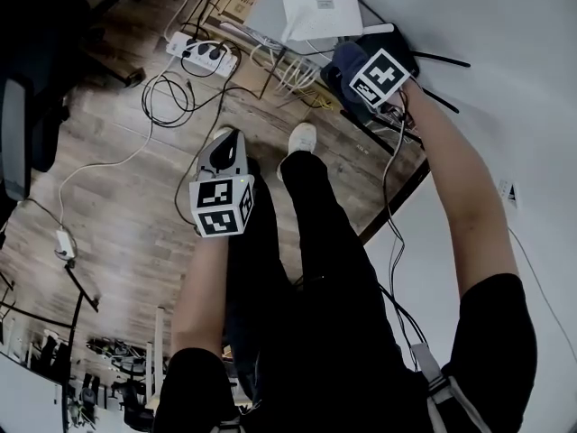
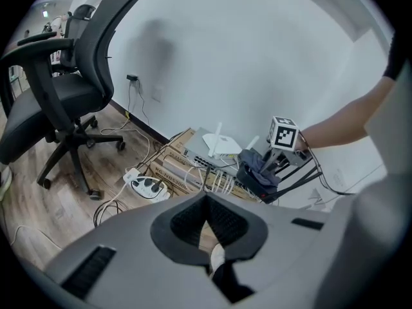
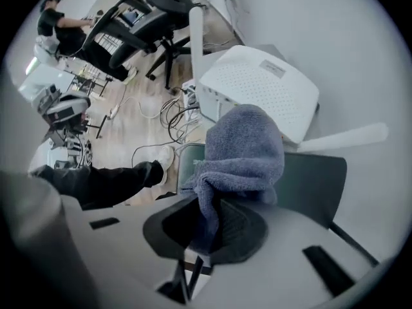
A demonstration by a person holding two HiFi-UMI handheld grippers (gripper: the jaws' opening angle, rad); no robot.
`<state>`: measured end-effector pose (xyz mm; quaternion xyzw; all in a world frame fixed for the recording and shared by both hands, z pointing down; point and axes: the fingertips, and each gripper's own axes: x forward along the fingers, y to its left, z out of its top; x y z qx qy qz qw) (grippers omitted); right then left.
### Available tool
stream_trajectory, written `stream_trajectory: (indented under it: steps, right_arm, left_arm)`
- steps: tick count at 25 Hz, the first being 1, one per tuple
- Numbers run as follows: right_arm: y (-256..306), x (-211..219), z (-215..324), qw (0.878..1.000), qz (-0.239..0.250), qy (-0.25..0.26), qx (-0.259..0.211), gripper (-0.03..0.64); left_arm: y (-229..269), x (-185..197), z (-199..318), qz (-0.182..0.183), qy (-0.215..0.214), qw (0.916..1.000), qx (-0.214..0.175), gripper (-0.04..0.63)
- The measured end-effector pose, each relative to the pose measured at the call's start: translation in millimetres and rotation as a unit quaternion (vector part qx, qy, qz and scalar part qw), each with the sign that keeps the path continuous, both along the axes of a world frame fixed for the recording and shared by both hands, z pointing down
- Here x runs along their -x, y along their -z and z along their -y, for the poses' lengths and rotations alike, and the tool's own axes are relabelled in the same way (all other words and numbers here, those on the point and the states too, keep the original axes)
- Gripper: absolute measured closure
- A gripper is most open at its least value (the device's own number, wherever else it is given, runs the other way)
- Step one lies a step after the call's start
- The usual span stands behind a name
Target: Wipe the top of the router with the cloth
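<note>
Right gripper (image 3: 206, 227) clamps cloth (image 3: 241, 147) on dark router (image 3: 318, 179).

Office: swivel chair (image 2: 58, 102), power strip (image 1: 203, 52)

White router (image 3: 261, 89) crowds black router (image 3: 309, 179); cables (image 1: 293, 72) beside.

A person dressed in black
Short black sleeves (image 1: 491, 327), black trousers (image 1: 315, 269), one white shoe (image 1: 301, 138). Grey left gripper (image 2: 207, 205) and right gripper (image 3: 209, 214), each with a black-and-white marker cube (image 1: 221, 207). A thin cable (image 1: 386, 174) by the right arm.
</note>
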<state>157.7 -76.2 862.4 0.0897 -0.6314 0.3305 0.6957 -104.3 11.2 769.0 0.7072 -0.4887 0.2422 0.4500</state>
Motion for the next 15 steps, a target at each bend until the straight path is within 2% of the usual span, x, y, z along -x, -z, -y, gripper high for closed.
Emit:
stream_trajectory:
  steps: [3,7,10,13,15]
  right_arm:
    - [-1.2,-16.5,21.5,0.999,-0.016,-0.04,-0.022,0.592]
    - [-4.0,-47.3,55.5,0.992,-0.073,-0.031,-0.099,0.594]
    - [-9.1,-79.1,81.3,0.974,-0.132,0.039,-0.178,0.594]
    - [-12.9,-94.9,102.7,0.943,-0.169,0.15,-0.246,0.594]
    - [-14.1,-100.6,112.4,0.921,-0.183,0.209,-0.271,0.594]
  left_arm:
    - [-2.1,-4.9,7.3,-0.001,-0.009,1.0,-0.002,0.601]
    - [-4.4,-11.4,13.5,0.007,-0.019,0.9998,-0.006,0.601]
    - [-4.9,-14.6,20.5,0.016,-0.019,0.9996,-0.01,0.601]
    - [-7.4,-15.8,24.8,0.02,-0.016,0.9996,-0.008,0.601]
    - [-8.6,-17.8,25.1,0.023,-0.017,0.9996,-0.006,0.601]
